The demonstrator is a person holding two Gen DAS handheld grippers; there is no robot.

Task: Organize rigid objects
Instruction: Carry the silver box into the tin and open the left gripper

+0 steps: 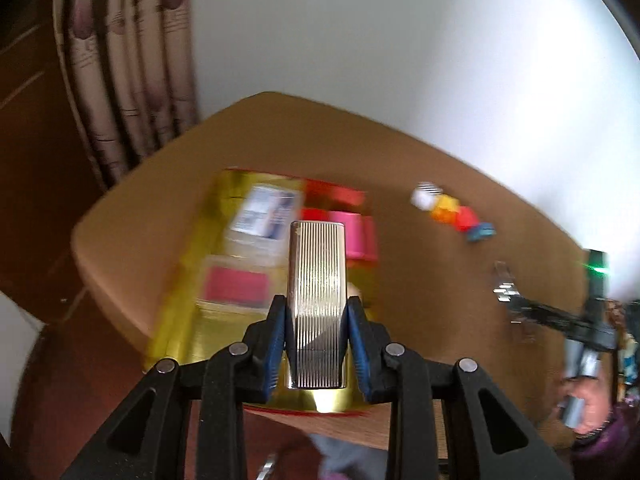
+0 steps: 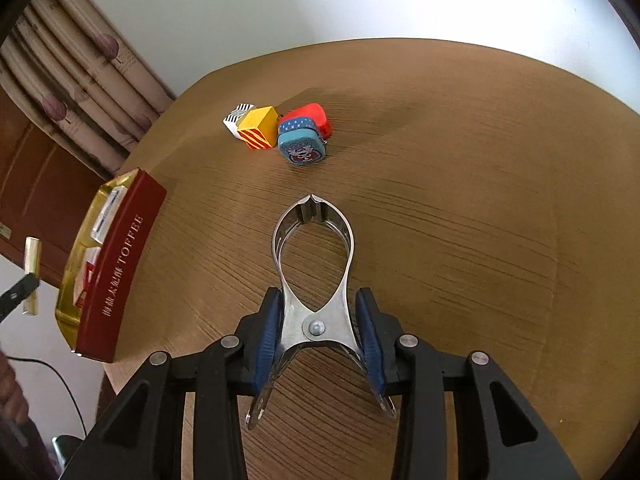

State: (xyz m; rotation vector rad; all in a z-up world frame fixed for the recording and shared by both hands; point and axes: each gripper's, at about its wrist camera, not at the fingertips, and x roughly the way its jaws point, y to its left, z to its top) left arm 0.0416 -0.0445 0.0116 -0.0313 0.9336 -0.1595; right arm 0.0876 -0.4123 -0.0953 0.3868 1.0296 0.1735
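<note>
My left gripper (image 1: 316,312) is shut on a ribbed silver lighter (image 1: 317,300) and holds it above the open red and gold toffee tin (image 1: 180,300). The tin holds card boxes and pink and red pieces. My right gripper (image 2: 316,308) is shut on a steel spring clamp (image 2: 314,264), held just over the wooden table (image 2: 460,200). In the right wrist view the tin (image 2: 116,264) stands at the left table edge, with the lighter (image 2: 31,272) in the left gripper beyond it. The right gripper with the clamp (image 1: 506,284) shows at the right of the left wrist view.
A cluster of small toys lies at the far middle of the table: a white striped cube (image 2: 238,118), a yellow striped cube (image 2: 258,130), a red block (image 2: 310,118) and a blue tape measure (image 2: 302,146). Curtains (image 2: 80,80) hang behind the left edge.
</note>
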